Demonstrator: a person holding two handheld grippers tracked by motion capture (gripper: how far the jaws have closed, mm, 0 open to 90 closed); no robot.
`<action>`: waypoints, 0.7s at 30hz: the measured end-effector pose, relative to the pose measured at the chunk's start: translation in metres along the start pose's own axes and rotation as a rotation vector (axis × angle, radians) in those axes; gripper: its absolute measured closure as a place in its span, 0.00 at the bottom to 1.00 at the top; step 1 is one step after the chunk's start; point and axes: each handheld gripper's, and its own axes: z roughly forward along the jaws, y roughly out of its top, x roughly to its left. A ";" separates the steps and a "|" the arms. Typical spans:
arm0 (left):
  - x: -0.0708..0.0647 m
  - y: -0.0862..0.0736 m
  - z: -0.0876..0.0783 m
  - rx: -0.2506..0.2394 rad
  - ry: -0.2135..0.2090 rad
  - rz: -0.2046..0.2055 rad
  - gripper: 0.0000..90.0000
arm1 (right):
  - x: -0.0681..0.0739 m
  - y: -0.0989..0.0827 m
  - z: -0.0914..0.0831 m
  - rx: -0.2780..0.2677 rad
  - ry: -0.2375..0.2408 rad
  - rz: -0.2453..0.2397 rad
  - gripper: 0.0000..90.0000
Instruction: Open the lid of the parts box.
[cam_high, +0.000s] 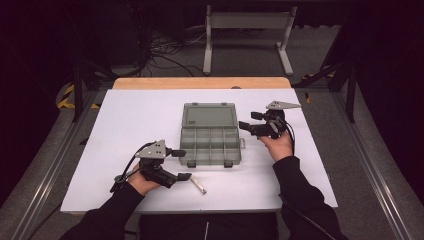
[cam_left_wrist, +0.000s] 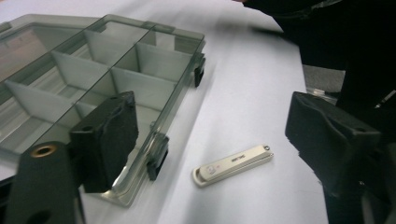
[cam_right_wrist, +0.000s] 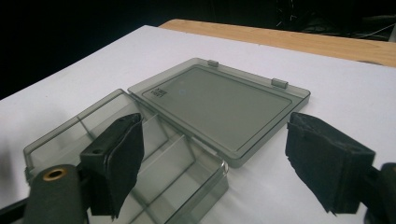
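- Near edge: left gripper (cam_high: 183, 165) sat at the near left of the white table (cam_high: 130, 125), jaws standing apart with nothing between them. It hovered just beside the box's near-left corner.
- A nail clipper (cam_left_wrist: 232, 164) lay flat on the table, just near of the box and to the right of the left gripper; in its own view the gripper pointed at it, the clipper lying between the two jaws but farther out, untouched.
- Middle: a smoke-grey compartment box (cam_high: 211, 146) stood open, latches on the near wall released. All compartments visible looked empty.
- Its lid (cam_right_wrist: 224, 105) was folded flat onto the table on the far side, hinged to the tray.
- Right gripper (cam_high: 247, 126) was beside the box's right edge, about level with the hinge, jaws apart and empty.
- Judgement: opening appeared done. Remaining, as far as I could judge: pick up the clipper, drop it in a compartment, close and latch the lid.
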 end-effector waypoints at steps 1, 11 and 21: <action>0.000 0.002 0.000 -0.002 0.001 0.004 0.16 | 0.002 0.000 -0.004 0.002 -0.002 -0.011 0.21; -0.002 0.016 -0.004 0.010 0.018 0.024 0.06 | 0.021 -0.001 -0.032 -0.031 -0.001 -0.056 0.21; -0.018 0.032 -0.001 0.113 0.053 0.161 0.18 | 0.028 0.000 -0.054 -0.050 -0.007 -0.081 0.20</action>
